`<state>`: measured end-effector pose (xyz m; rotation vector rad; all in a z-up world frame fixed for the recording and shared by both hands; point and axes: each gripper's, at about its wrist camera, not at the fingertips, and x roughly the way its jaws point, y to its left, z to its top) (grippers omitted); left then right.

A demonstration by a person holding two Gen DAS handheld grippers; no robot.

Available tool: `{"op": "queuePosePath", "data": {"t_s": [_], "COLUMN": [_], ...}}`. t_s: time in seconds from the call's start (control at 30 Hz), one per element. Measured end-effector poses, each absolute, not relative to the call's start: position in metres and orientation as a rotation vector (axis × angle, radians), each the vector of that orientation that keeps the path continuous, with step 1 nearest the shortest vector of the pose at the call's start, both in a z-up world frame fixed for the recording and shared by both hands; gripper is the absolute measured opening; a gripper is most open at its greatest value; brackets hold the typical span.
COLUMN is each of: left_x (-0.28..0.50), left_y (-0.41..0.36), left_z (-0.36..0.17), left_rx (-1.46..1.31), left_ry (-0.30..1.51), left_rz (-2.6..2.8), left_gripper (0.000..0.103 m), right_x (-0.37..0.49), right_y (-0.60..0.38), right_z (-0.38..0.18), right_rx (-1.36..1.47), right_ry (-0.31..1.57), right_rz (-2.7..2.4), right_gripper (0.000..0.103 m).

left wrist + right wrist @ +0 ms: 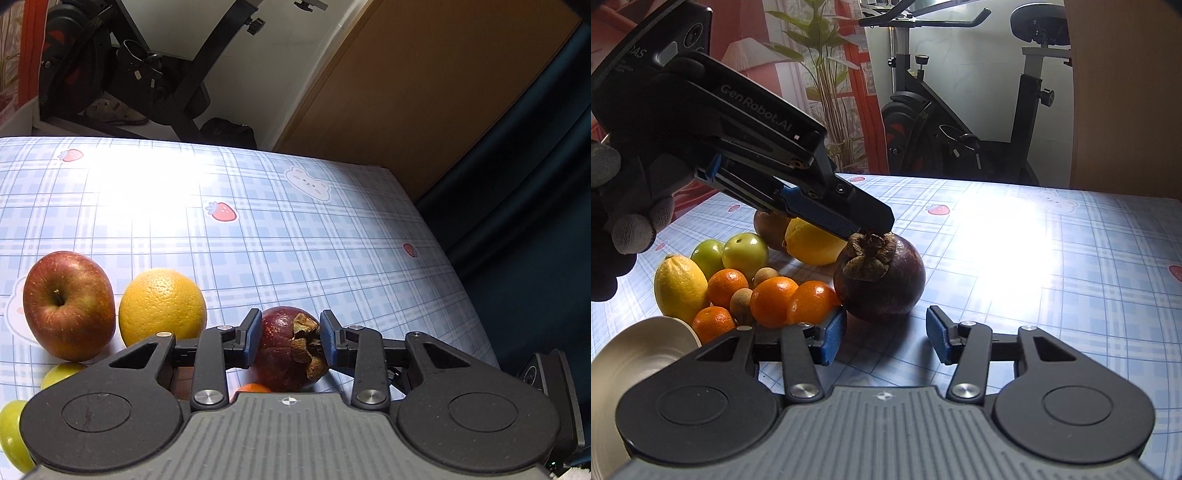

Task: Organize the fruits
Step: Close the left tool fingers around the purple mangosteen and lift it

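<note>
A dark purple mangosteen (284, 347) with a dry brown calyx sits between the blue pads of my left gripper (288, 339), which is shut on it. In the right wrist view the mangosteen (886, 284) rests on the tablecloth with the left gripper (866, 225) reaching down onto its top from the left. My right gripper (885, 339) is open and empty just in front of it. A red apple (68, 304) and a yellow orange (162, 306) lie left of the mangosteen. Small oranges (774, 301), green fruits (745, 253), a lemon (679, 286) and brown longans (741, 301) are piled at the left.
A metal bowl (639, 354) stands at the near left. The blue plaid tablecloth (1052, 266) stretches to the right and back. An exercise bike (960, 122) stands behind the table. A dark curtain (535, 184) hangs past the table's right edge.
</note>
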<state>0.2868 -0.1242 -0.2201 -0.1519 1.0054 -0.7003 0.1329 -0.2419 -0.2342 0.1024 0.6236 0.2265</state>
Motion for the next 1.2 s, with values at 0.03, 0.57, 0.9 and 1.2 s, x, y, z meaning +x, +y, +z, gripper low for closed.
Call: {"op": "queuePosePath", "data": {"t_s": [0.03,0.57,0.9,1.2], "left_x": [0.289,0.308,0.305,0.302], "left_y": [-0.124,-0.111,-0.104,-0.116], "left_z": [-0.222,-0.233,-0.238,-0.231], "left_rx": [-0.157,-0.305,-0.349,-0.296], "left_ry": [1.006,1.074,1.079,1.089], "left_rz": [-0.704,-0.717,-0.702,-0.717], "left_gripper": [0.037,0.044,0.045,0.046], "right_x": [0.133,0.149,0.151,0.139], "right_y": [-0.243,-0.239,-0.246,-0.247], "right_z": [-0.234,-0.236,-0.237,-0.234], "right_rx": [0.108,0.104,0.161,0.174], "right_ry": [0.624,0.633,0.637,0.615], "right_rz": [0.228,0.263,0.275,0.264], "right_gripper": [0.050,0.054,0.054,0.054]}}
